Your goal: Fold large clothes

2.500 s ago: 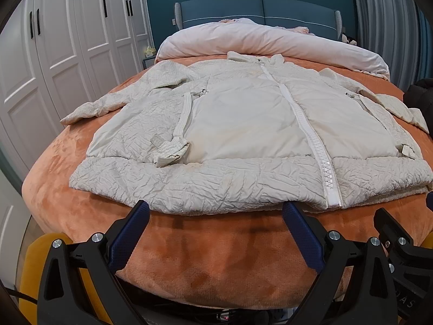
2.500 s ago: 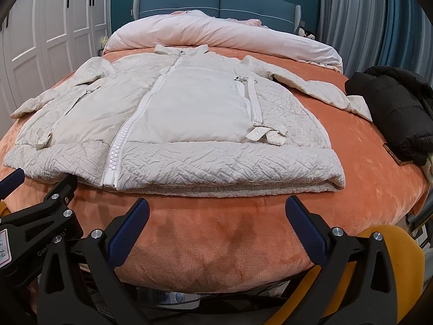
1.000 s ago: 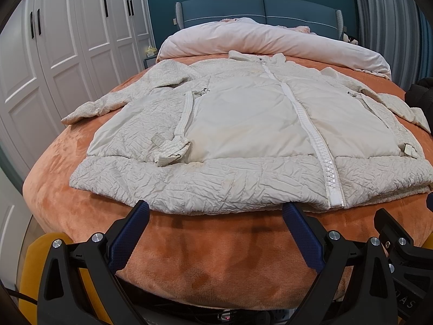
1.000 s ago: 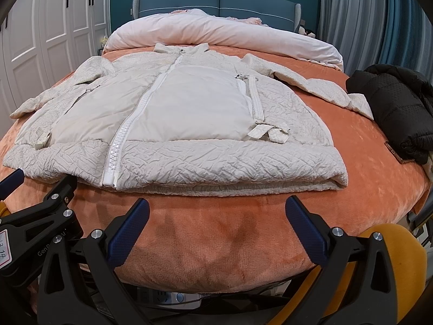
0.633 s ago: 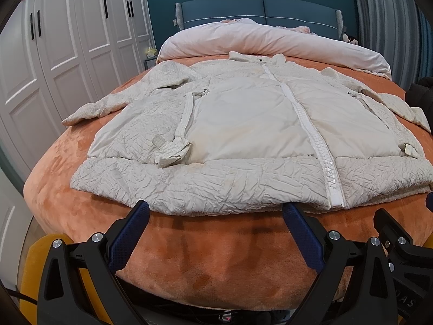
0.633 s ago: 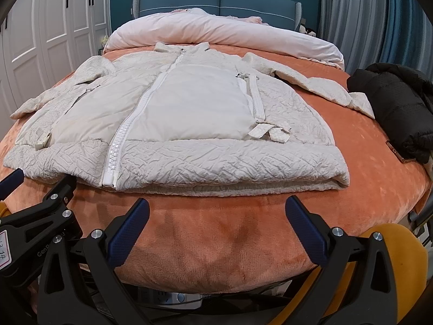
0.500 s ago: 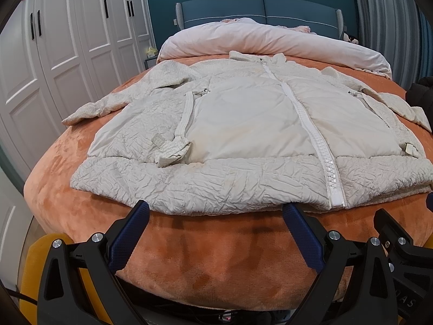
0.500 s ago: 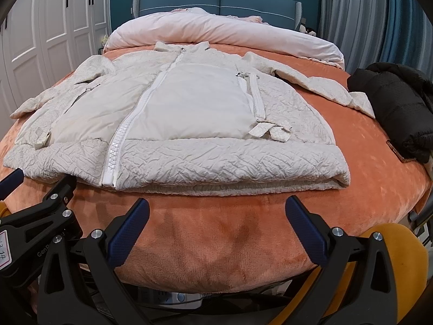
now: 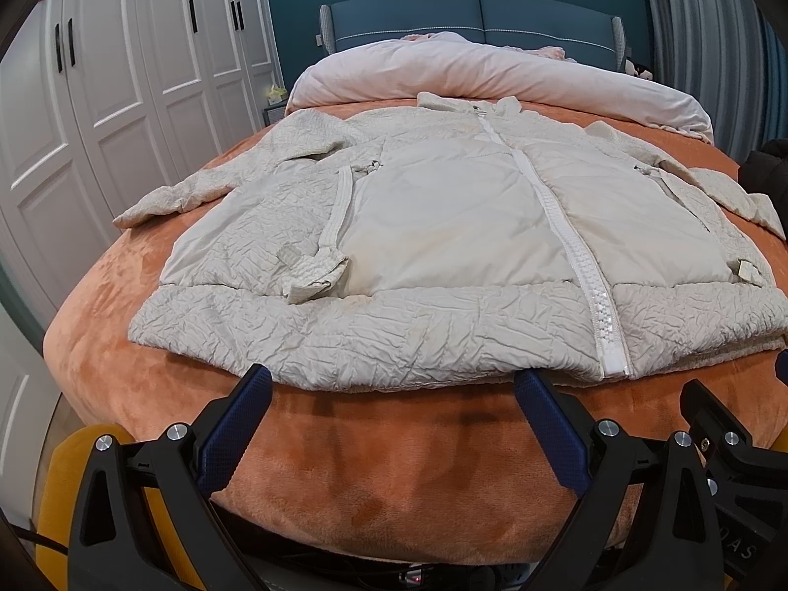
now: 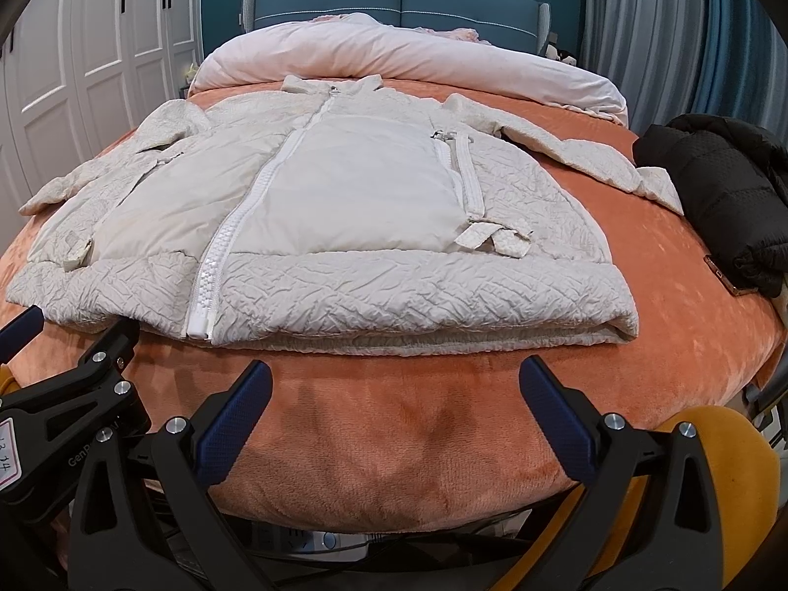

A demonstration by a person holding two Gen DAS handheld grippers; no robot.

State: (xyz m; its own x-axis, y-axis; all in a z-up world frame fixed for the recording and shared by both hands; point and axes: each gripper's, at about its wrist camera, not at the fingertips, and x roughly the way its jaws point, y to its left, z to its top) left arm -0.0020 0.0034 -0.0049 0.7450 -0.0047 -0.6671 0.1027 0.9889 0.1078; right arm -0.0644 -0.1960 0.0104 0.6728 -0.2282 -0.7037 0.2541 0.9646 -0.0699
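**Cream jacket spread flat on the bed, both grippers empty at the near edge**

There are no boxes, baskets or drawers open anywhere, so nothing is holding anything here. What matters lies out on top of the bed.

The cream jacket (image 9: 443, 226) lies face up on the orange blanket (image 9: 374, 468), zipped along its white zipper (image 9: 571, 256), collar toward the far end and hem toward the near edge. Both sleeves stretch outward, one to the left and one to the right. A small strap with a tab lies loose on each side of the front panel. From the right wrist view the same jacket (image 10: 354, 197) shows its hem lying double, one layer on another, at the near right corner.

The left gripper (image 9: 391, 396) hangs just short of the hem, its blue-padded fingers (image 9: 236, 423) spread wide with nothing between them. The right gripper (image 10: 394, 389) sits beside it (the two tools nearly touch), likewise spread wide and empty, over the bare blanket (image 10: 394, 443) near the hem.

A black padded coat (image 10: 724, 197) is bunched on the right side of the bed, close to the tip of the jacket's right sleeve. A pale pink duvet (image 9: 492, 69) is rolled across the far end, in front of a blue headboard (image 9: 473, 15). White wardrobe doors (image 9: 123, 98) with red paper cut-outs line the left wall, grey-blue curtains (image 10: 665, 39) hang on the right, and the far wall is dark teal.
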